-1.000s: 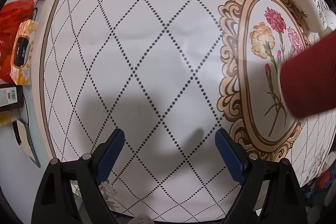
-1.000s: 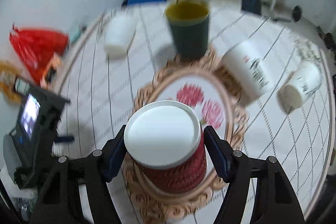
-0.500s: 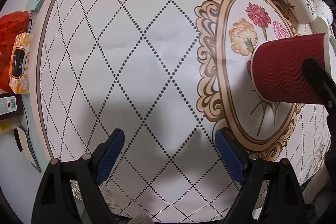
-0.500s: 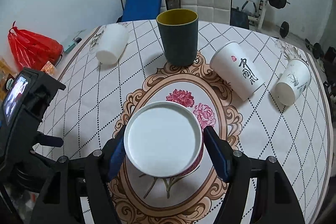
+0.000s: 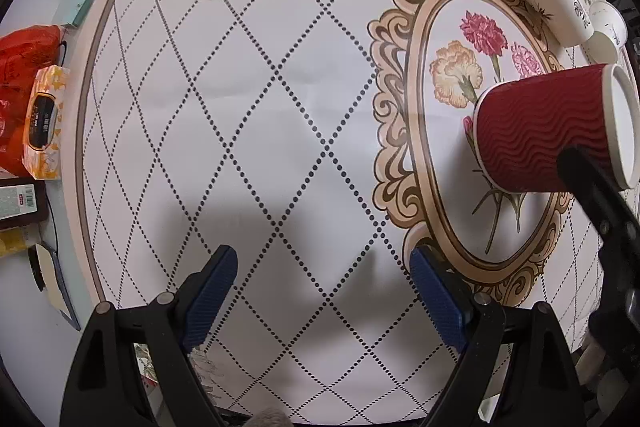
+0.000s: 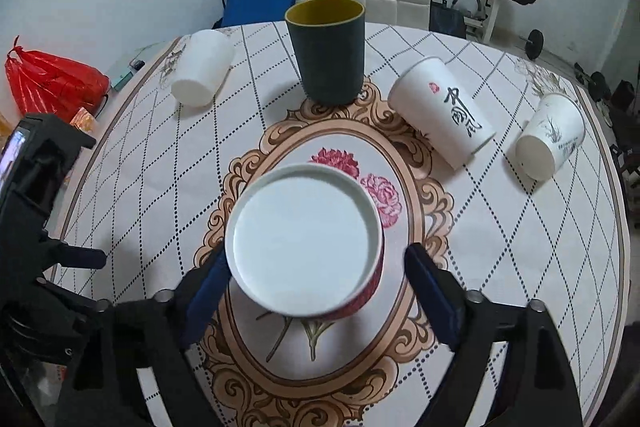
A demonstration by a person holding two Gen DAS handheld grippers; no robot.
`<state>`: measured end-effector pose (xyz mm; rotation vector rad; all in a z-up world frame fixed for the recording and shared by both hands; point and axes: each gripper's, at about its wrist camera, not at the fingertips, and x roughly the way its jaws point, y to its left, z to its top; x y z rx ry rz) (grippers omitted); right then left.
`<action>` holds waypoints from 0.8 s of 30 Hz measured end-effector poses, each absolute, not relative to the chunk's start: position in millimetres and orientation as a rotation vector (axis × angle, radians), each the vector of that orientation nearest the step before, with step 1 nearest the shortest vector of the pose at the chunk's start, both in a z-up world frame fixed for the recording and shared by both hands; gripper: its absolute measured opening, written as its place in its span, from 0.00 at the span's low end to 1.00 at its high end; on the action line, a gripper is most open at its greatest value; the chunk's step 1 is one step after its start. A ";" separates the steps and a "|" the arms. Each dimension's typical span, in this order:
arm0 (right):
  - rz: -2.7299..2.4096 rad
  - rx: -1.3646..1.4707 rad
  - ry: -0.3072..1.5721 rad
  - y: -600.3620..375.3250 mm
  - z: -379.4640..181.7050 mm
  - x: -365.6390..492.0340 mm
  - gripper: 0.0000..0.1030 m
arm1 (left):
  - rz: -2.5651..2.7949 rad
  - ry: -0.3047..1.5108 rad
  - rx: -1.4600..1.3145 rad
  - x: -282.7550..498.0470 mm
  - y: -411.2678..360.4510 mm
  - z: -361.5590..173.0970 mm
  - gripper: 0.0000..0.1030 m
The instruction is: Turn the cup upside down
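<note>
A red ribbed paper cup (image 6: 308, 243) stands upside down on the flowered oval of the tablecloth, its white base facing up. It also shows in the left wrist view (image 5: 536, 131). My right gripper (image 6: 316, 279) is open: the left pad still looks close to the cup, and a gap shows between the cup and the right pad. My left gripper (image 5: 324, 291) is open and empty over the patterned cloth, left of the cup.
A dark green cup (image 6: 326, 51) stands upright behind the oval. Three white cups lie on their sides: one far left (image 6: 202, 73), one with black script (image 6: 444, 113), one far right (image 6: 550, 137). A red bag (image 6: 52, 79) sits off the table's left.
The right gripper brought the red cup down onto the oval and opened; a gap now shows by the right pad. The left gripper shifted slightly.
</note>
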<state>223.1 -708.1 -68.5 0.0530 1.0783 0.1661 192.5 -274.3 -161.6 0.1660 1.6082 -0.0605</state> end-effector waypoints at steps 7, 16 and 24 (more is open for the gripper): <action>0.100 0.084 1.115 -711.6 -56.1 211.1 0.98 | -0.066 1.523 0.192 189.1 -278.2 -129.5 0.86; -0.059 0.140 1.142 -725.1 -17.0 179.1 0.98 | -0.099 1.395 0.203 170.0 -288.3 -72.9 0.86; -0.138 0.163 1.121 -742.0 37.1 135.6 0.98 | -0.110 1.256 0.215 140.7 -283.4 -12.2 0.86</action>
